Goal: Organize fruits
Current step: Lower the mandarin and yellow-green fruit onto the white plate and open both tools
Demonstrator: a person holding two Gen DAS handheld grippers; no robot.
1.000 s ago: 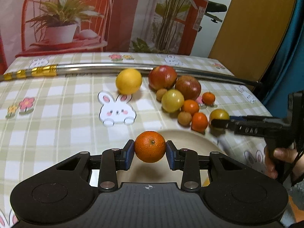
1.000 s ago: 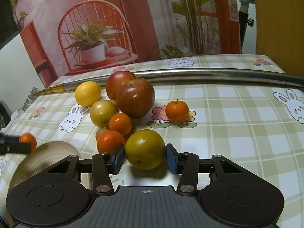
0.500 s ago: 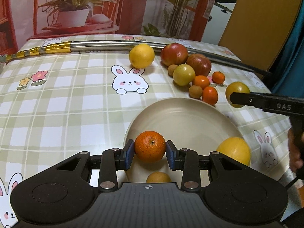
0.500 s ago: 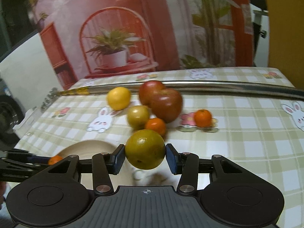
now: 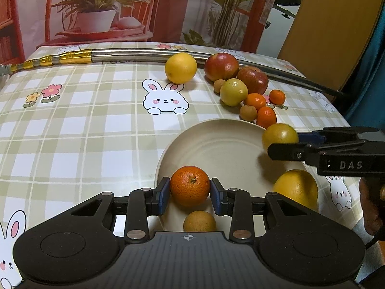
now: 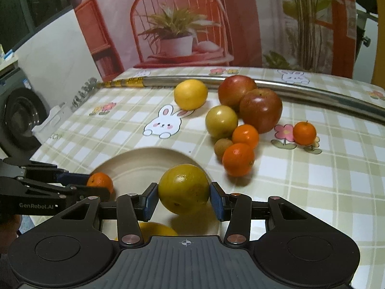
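Left wrist view: left gripper point(image 5: 190, 193) has its blue pads pinching a round orange mandarin point(image 5: 190, 186) from both sides, held over the near-left part of the round cream plate point(image 5: 216, 144). Already in the plate: a small tan-yellow round fruit point(image 5: 199, 221) just near of the mandarin, and a large yellow citrus point(image 5: 296, 189) at the near-right rim. Right gripper point(image 5: 284, 142) comes in from the right, clamped on a yellow-green round citrus point(image 5: 279, 136) over the plate's far-right rim. Loose pile sits far-right of the plate on the checked bunny tablecloth point(image 5: 72, 125): yellow lemon point(image 5: 181, 68), two red apples point(image 5: 237, 72), a yellow-green apple-like fruit point(image 5: 233, 92), small tangerines and brown longan-type balls (a steel pole point(image 5: 134, 55) runs along the far edge). Right wrist view: right gripper point(image 6: 184, 200) jaws pressed on the yellow-green round citrus point(image 6: 184, 189), which hangs over the plate's point(image 6: 134, 166) right half, free floor directly below and left of it. Left gripper point(image 6: 96, 187) enters from the left with the mandarin point(image 6: 100, 183) at the plate's left side. Key relation, my read: both fruits are already above the plate, mandarin left, citrus right, well apart, so each arm should only need to lower and spread. Round fruit, no long axis to align. Risk: the mandarin could roll onto the small tan fruit just near of it.
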